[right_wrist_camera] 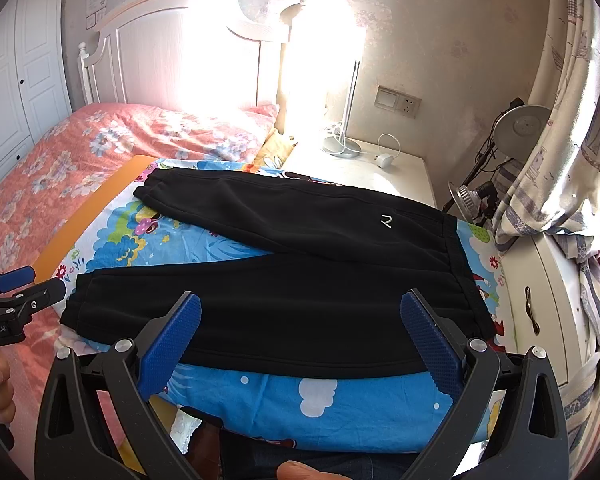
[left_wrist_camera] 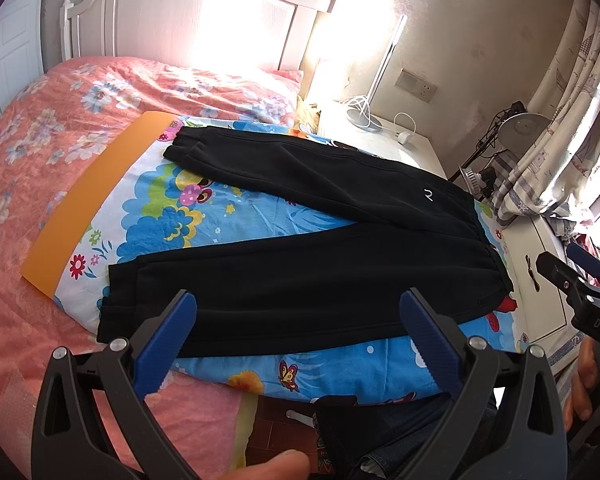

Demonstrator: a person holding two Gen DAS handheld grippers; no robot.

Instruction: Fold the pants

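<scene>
Black pants [left_wrist_camera: 312, 240] lie flat on cartoon sheet [left_wrist_camera: 204, 224] on bed [left_wrist_camera: 40, 128], legs splayed left, waistband right, unfolded. Left claw [left_wrist_camera: 298, 336] and right claw [right_wrist_camera: 300, 338] both wide open, empty, hovering above near leg, probably lining up first grasp.

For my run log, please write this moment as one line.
stage: before first fold | pants: flat on cartoon sheet, legs spread apart | left claw: open, holds nothing | right claw: open, holds nothing

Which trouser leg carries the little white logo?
The far leg, nearer the headboard, shows the logo near the waistband; the near leg is plain black.
</scene>
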